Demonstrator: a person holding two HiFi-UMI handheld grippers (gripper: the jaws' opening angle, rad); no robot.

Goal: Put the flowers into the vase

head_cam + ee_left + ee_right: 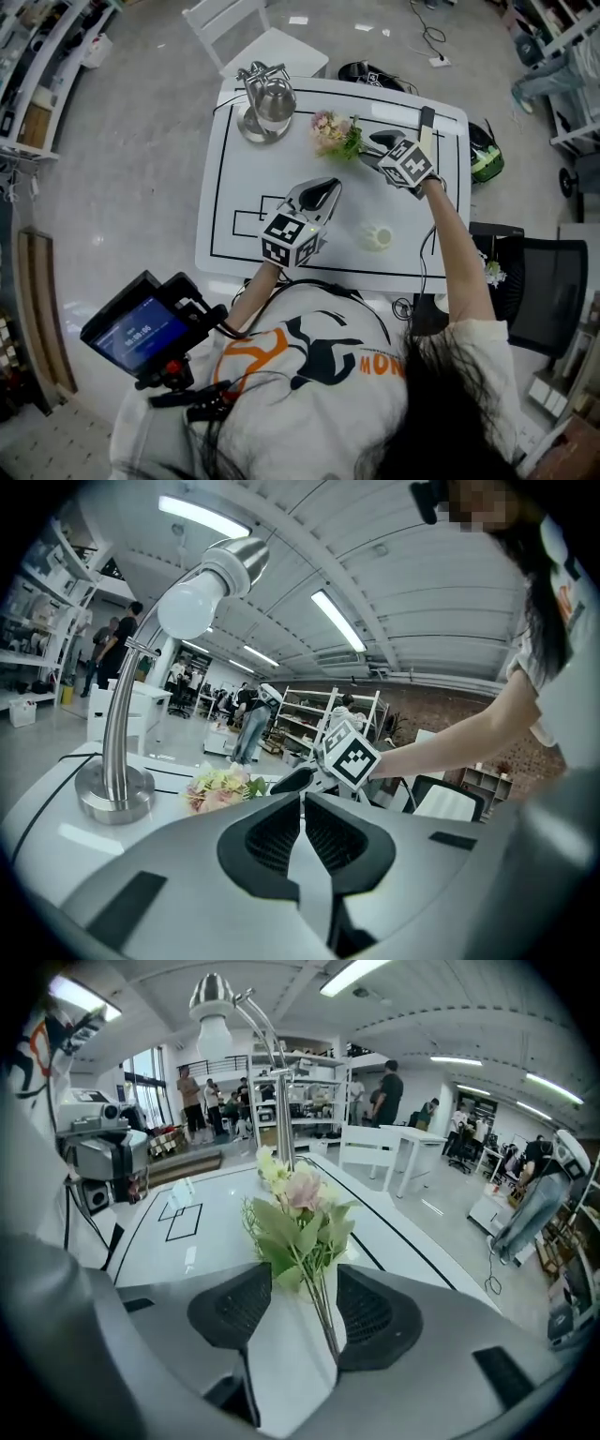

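Flowers [298, 1213] lie on white surface [239, 178] w/ black lines, stems btwn right tongs [305, 1277], which are released: pads apart, not pressing. Left tongs [302, 808] clenched, empty. Vase [376, 236] on surface just right of left tongs. Lamp [267, 108] beyond left tongs. Room: grey floor [141, 141], shelving [37, 75], people [387, 1096] in bkgd.

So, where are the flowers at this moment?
In the head view the flowers lie on the table, far side, right of the lamp, stems between the open jaws of the right gripper.
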